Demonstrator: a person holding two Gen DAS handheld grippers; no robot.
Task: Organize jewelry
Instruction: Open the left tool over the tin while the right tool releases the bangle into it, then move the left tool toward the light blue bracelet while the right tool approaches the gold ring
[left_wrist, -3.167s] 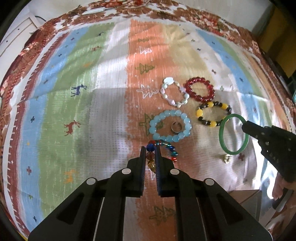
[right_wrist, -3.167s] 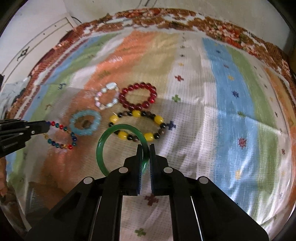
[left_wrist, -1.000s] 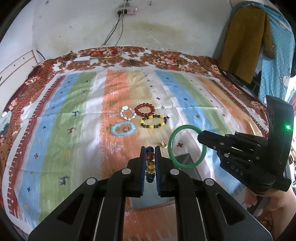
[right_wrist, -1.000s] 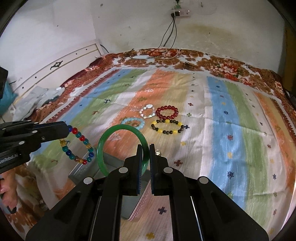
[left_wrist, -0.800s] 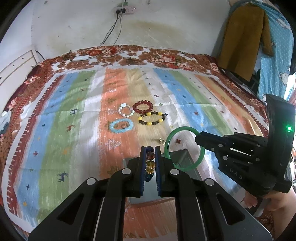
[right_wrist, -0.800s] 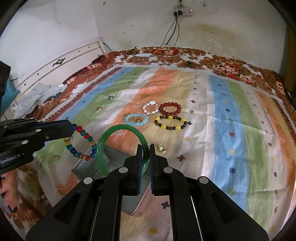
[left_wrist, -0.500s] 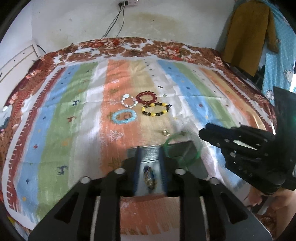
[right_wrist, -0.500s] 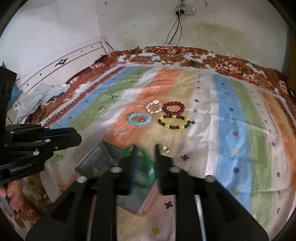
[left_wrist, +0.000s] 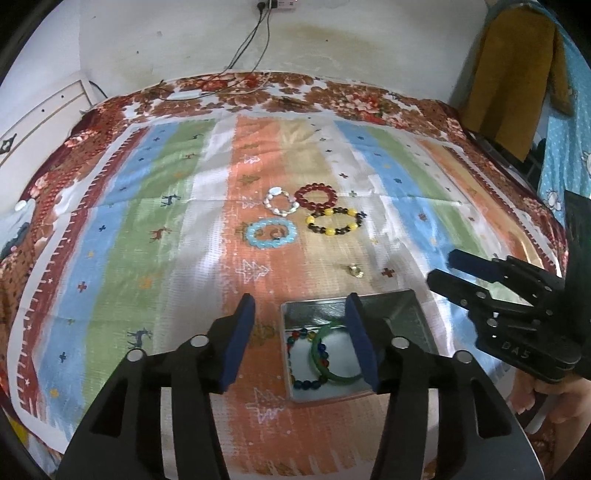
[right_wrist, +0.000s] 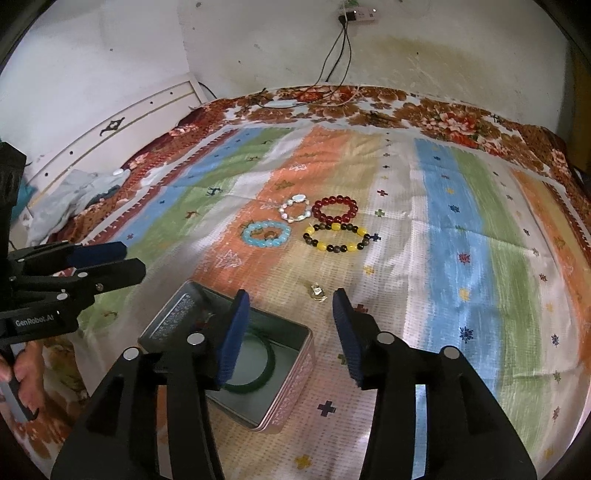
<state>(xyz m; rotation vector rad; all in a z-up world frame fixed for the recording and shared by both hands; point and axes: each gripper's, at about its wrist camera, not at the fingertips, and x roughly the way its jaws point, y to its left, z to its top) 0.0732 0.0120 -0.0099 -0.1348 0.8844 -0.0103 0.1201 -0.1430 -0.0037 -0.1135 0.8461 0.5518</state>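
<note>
An open metal tin (left_wrist: 406, 301) (right_wrist: 291, 384) stands on the striped bedspread. Inside it lie the green bangle (left_wrist: 332, 373) (right_wrist: 264, 373) and the multicoloured bead bracelet (left_wrist: 301, 382). My left gripper (left_wrist: 301, 332) is open and empty above the tin. My right gripper (right_wrist: 290, 328) is open and empty over the tin's right edge. On the cloth beyond lie a light blue bracelet (left_wrist: 271, 232) (right_wrist: 266, 233), a white pearl bracelet (left_wrist: 280, 200), a dark red bracelet (left_wrist: 316, 195) (right_wrist: 335, 208), a yellow and brown bracelet (left_wrist: 334, 221) (right_wrist: 336, 236) and a small gold piece (left_wrist: 356, 270) (right_wrist: 317, 291).
A small ring (left_wrist: 274, 232) lies inside the light blue bracelet. The bed's headboard (right_wrist: 110, 129) and crumpled clothes (right_wrist: 74, 199) are at the left. A wall with a socket and cables (left_wrist: 258, 40) is behind. Hanging clothes (left_wrist: 513, 74) are at the right.
Both grippers carried their bracelets from the cloth back over the tin, then opened. The bead bracelet and green bangle dropped into the tin.
</note>
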